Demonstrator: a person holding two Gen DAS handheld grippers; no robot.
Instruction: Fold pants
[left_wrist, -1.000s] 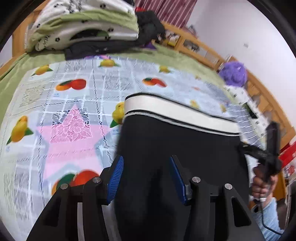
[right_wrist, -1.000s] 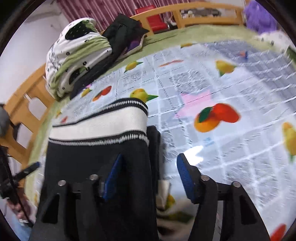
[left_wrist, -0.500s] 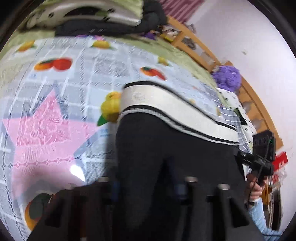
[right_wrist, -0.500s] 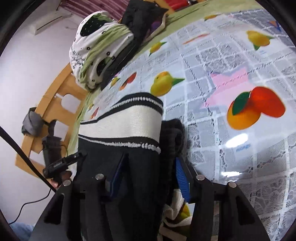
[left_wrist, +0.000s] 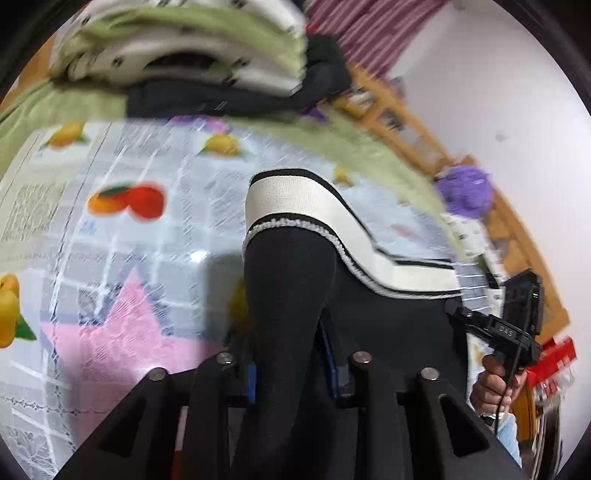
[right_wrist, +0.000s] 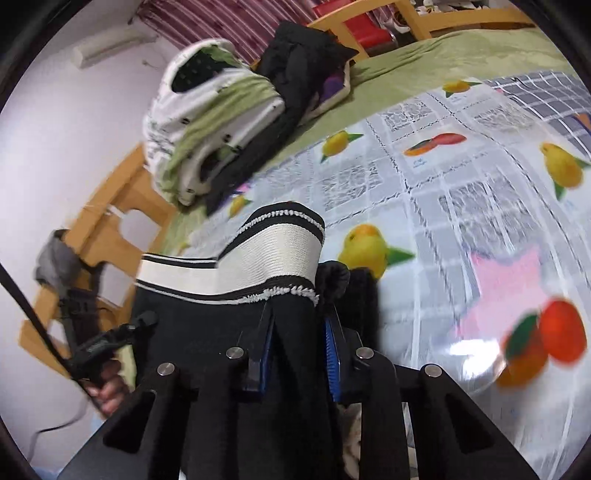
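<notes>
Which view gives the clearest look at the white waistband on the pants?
The right wrist view: the waistband shows in sharp focus, bent where the fabric is lifted, both black-trimmed edges in sight. The left wrist view also shows the waistband, but stretched toward the blurrier right side.

Each wrist camera looked forward along its fingers, very close to the black pants (left_wrist: 295, 295) filling lower centre. Both views shared the fruit-print cloth (right_wrist: 461, 184) and bedding pile (left_wrist: 184, 48) above.
</notes>
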